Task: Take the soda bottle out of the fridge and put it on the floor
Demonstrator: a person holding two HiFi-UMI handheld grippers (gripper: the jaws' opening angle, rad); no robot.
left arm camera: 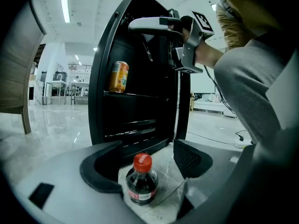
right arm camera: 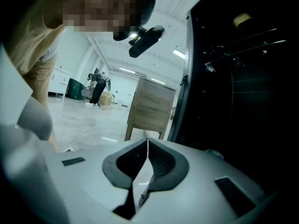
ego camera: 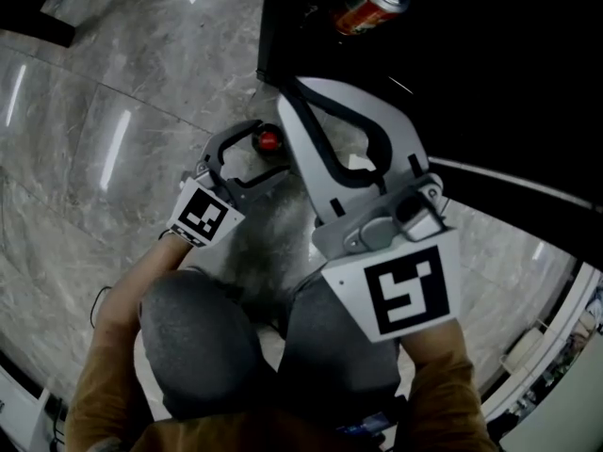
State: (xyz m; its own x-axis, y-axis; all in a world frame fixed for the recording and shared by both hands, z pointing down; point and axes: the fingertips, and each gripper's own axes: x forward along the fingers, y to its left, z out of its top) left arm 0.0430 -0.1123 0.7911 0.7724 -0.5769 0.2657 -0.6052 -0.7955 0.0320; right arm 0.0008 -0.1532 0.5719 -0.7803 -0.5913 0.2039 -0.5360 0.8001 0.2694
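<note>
The soda bottle (left arm camera: 141,181), dark with a red cap (ego camera: 268,140), stands upright on the marble floor in front of the open black fridge (left arm camera: 135,115). My left gripper (left arm camera: 145,148) is open around it; the right pad stands clear of the bottle and the left pad is close beside it. In the head view the left gripper (ego camera: 262,151) is low at the fridge's foot. My right gripper (right arm camera: 147,140) is shut on nothing, held higher beside the fridge opening (ego camera: 287,85). The left gripper view shows it up by the fridge's top (left arm camera: 133,26).
An orange can (left arm camera: 118,77) stands on a fridge shelf, also seen from above as a can (ego camera: 372,3). A wooden cabinet (right arm camera: 149,108) stands to the left of the fridge. A cable (left arm camera: 229,134) lies on the floor at right. The person's knees (ego camera: 198,337) are behind the grippers.
</note>
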